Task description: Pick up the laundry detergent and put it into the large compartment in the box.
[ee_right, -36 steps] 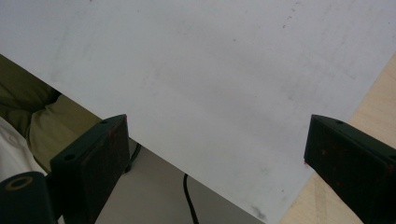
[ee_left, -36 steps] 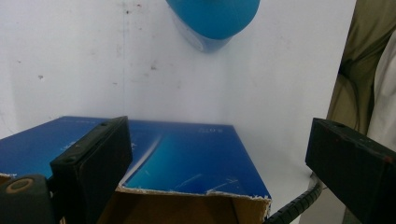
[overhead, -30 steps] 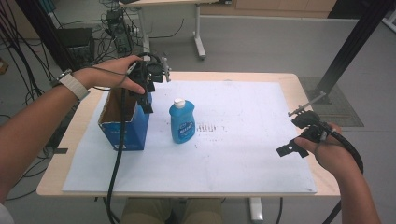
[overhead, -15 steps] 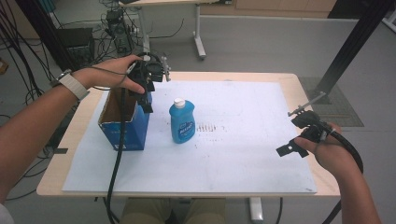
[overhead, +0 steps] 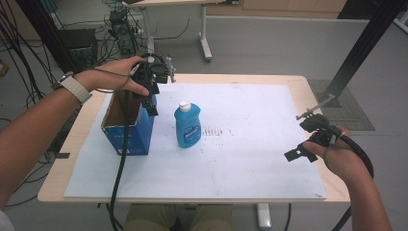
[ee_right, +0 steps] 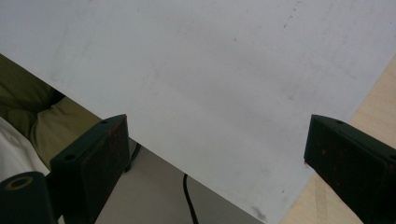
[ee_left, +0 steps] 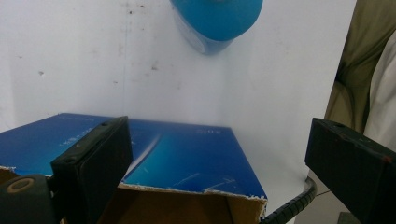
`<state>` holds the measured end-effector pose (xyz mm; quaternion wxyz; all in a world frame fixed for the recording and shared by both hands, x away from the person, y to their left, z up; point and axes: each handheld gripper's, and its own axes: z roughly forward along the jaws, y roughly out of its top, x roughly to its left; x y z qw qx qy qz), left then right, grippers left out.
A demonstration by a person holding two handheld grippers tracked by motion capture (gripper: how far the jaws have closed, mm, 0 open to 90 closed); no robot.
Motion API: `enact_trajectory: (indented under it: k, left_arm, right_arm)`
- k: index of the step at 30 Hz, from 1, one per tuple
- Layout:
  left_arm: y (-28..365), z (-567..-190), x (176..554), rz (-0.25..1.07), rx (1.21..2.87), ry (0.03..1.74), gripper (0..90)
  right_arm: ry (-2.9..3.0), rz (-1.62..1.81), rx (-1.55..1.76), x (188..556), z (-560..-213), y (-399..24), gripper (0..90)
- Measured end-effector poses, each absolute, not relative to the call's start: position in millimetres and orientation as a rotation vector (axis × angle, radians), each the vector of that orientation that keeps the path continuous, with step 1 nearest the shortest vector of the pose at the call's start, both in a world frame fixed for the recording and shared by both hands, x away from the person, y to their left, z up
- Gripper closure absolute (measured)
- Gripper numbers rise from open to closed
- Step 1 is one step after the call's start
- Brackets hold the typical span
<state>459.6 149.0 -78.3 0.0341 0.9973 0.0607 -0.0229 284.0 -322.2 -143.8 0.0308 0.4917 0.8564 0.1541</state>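
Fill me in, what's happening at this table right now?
A person holds a gripper in each hand. The left gripper hangs with jaws open above the rim of an open blue cardboard box, gripping nothing. A blue plastic bottle with a white cap stands upright just right of the box on the white sheet. The right gripper is off near the table's right edge, jaws open, empty.

A light wooden table (overhead: 319, 91) carries a large white sheet (overhead: 250, 144) that covers most of its top, leaving bare wood along the edges. On the sheet's left part an open blue box (overhead: 130, 132) stands, and just to its right a blue bottle (overhead: 187, 126) stands upright, apart from it.
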Motion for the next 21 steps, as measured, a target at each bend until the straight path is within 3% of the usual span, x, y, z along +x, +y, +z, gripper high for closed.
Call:
enact_trajectory:
  k: [21]
  left_arm:
    - [147.4,-71.2,459.4,-0.070,3.065,0.255,9.6]
  right_arm:
    - [2.637,0.476,1.515,282.8,-143.9,-323.7,6.9]
